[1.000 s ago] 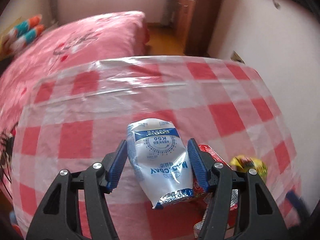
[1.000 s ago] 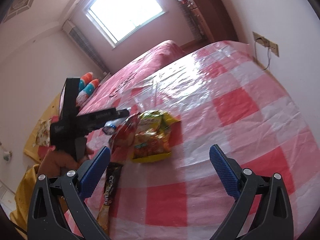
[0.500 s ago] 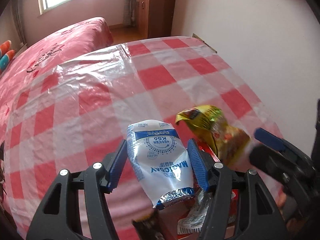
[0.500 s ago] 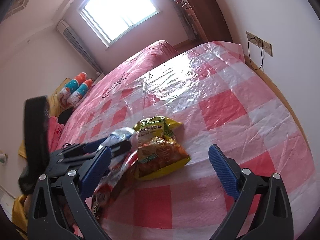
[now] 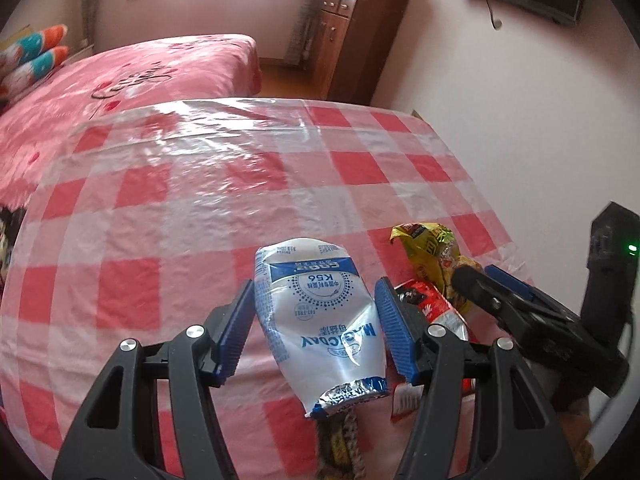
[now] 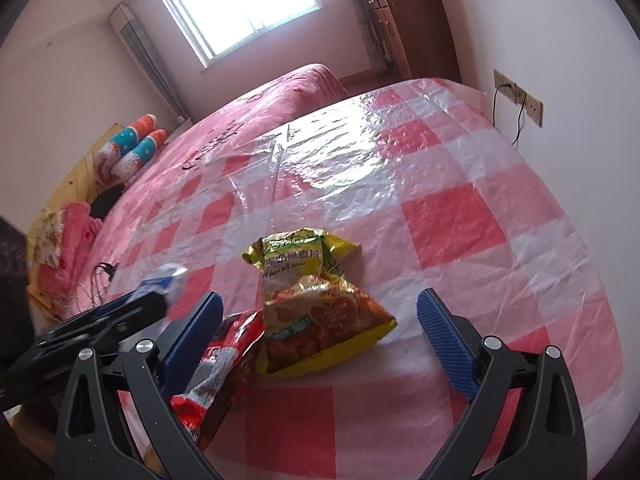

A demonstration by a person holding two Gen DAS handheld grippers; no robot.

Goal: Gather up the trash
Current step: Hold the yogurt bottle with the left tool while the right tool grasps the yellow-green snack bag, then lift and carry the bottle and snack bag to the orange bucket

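My left gripper is shut on a white and blue foil pouch and holds it above the red-checked tablecloth. A yellow snack bag lies on the cloth just ahead of my right gripper, which is open and empty, its jaws wide on either side of the bag. A red wrapper lies by the right gripper's left finger. The yellow bag and red wrapper also show in the left wrist view, beside the right gripper. A dark striped wrapper lies under the pouch.
The table stands against a pink wall with a socket and cable. A pink bed lies beyond the table, with pillows at its head. A brown cabinet stands in the corner.
The left gripper has swung with the pouch, so more of the table and room shows. The right gripper has moved closer to the yellow bag, which now sits between its open jaws.
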